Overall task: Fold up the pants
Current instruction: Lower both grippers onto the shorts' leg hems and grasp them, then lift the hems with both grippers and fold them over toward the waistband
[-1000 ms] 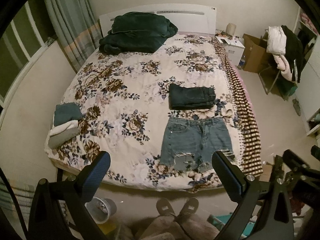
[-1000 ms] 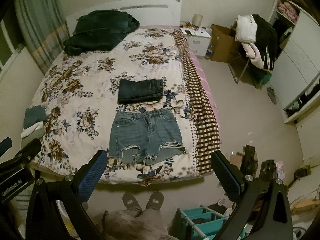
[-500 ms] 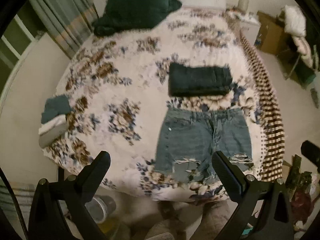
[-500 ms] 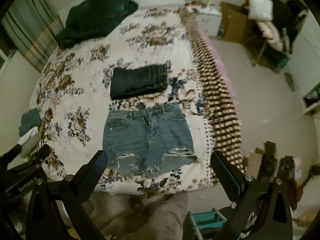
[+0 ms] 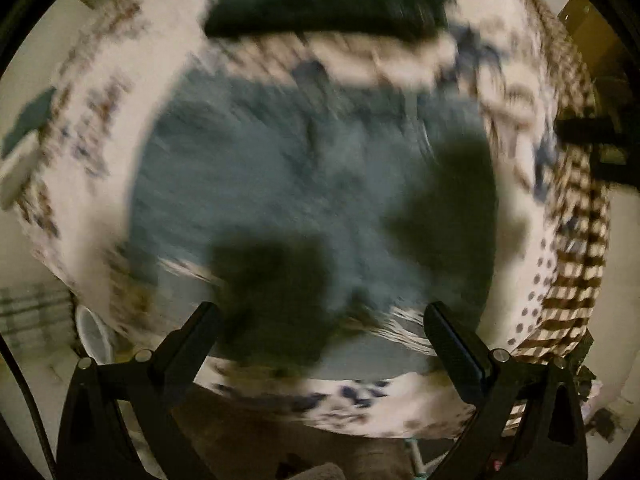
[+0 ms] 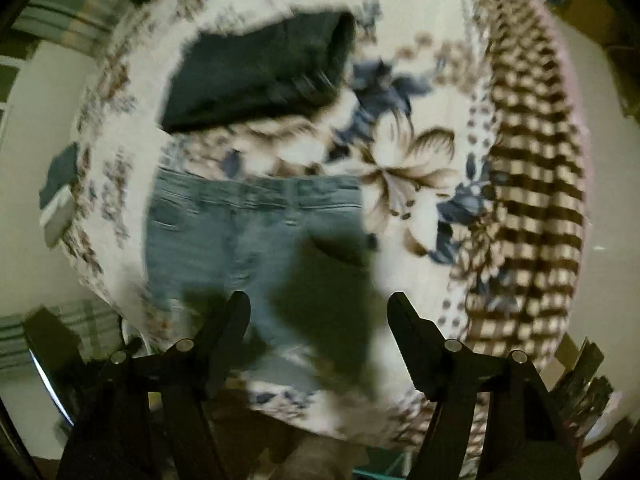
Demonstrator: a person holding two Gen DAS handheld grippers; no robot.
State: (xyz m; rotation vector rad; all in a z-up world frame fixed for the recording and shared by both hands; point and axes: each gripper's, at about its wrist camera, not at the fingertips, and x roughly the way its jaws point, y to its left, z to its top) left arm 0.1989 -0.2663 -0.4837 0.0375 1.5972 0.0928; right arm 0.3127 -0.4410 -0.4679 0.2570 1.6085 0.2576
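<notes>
Light blue denim shorts (image 5: 304, 184) lie flat on the floral bedspread, waistband away from me; they also show in the right wrist view (image 6: 240, 240). My left gripper (image 5: 320, 320) is open and empty, close above the frayed hems. My right gripper (image 6: 320, 312) is open and empty, above the right leg of the shorts near its hem. Both views are motion-blurred. Gripper shadows fall on the denim.
A folded dark pair of pants (image 5: 328, 4) lies just beyond the shorts, also in the right wrist view (image 6: 260, 76). A small folded stack (image 6: 60, 200) sits at the bed's left edge. A checked cover (image 6: 532, 200) hangs along the bed's right side.
Both grippers have dropped fast toward the bed and now hover close over the shorts. The right gripper's fingers have narrowed somewhat. The shorts have not moved.
</notes>
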